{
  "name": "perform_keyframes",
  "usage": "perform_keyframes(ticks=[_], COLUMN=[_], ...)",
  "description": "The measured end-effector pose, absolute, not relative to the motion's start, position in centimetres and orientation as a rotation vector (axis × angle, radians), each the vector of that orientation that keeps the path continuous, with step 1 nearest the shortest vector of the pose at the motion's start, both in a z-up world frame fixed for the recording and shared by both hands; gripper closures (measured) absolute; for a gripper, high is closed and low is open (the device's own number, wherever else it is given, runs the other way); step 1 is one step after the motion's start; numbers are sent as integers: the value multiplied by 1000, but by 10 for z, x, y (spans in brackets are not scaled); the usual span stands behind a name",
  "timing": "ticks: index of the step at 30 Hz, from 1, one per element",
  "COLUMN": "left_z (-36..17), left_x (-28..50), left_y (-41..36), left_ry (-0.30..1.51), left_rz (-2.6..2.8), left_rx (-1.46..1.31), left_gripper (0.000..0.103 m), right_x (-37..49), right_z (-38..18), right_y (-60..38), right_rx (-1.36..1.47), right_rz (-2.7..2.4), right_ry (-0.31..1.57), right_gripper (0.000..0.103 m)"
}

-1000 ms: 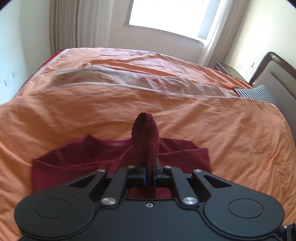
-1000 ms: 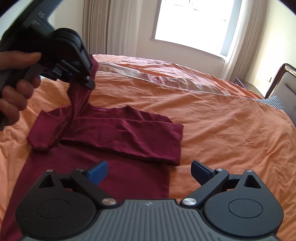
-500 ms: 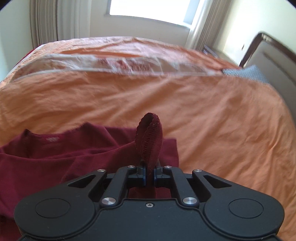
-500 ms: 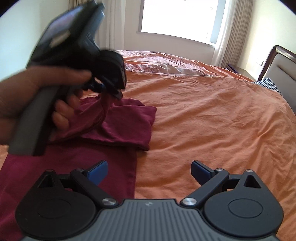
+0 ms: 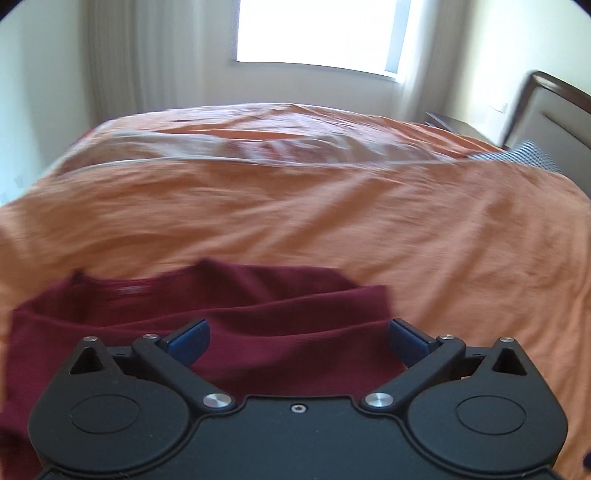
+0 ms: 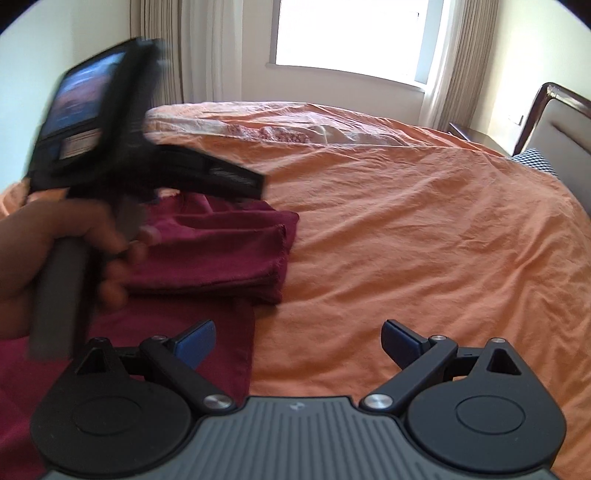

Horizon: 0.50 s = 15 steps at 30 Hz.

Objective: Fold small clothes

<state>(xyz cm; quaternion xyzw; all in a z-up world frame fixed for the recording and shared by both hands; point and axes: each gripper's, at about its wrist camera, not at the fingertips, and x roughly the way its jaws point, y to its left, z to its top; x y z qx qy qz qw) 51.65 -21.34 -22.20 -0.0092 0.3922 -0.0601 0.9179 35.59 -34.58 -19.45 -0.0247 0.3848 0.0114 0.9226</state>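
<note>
A dark red long-sleeved top [image 5: 236, 314] lies on the orange bed cover, its sleeves folded across the chest [image 6: 229, 254]. My left gripper [image 5: 297, 341] hovers open just above the folded sleeves, nothing between its blue pads. In the right wrist view that same left gripper [image 6: 229, 181] appears blurred above the top, held by a hand [image 6: 55, 251]. My right gripper [image 6: 297, 341] stands open over the top's right edge and the bare cover, holding nothing.
The orange bed cover [image 6: 424, 240] stretches wide to the right and back. A pale folded-back sheet [image 5: 295, 147] crosses the far side. A checked pillow [image 6: 535, 158] and padded headboard [image 6: 561, 125] are at the right; a window [image 5: 317, 33] lies beyond.
My left gripper carried the sleeve cuff to the right across the top, then opened and let it go. The sleeve now lies folded on the chest. The right gripper stayed open.
</note>
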Motion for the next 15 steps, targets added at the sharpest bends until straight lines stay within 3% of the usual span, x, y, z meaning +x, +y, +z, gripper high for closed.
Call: perform_keyframes(ticks=[4,7,9,10,15], left_z=[-222,-226,-228,-228,-230], left_x=[504,495,487,484,472], left_y=[-149,-100,-69,-56,-10], left_ry=[835,856,867,874,883], left_rz=[19,101,146,161,214], left_rx=[10,21,11,3,-15], left_gripper=[1,1,1,1,1], right_x=[398,444,472,482,492], right_z=[-208,-227,-243,-250,-264], right_y=[-347,-352,-357,-360,-357], right_rx=[32,111,170,201,187], right_rz=[94,112,102,99,67], right_ry=[768,809,870,896,909], right_gripper=[8,28,57,63,72])
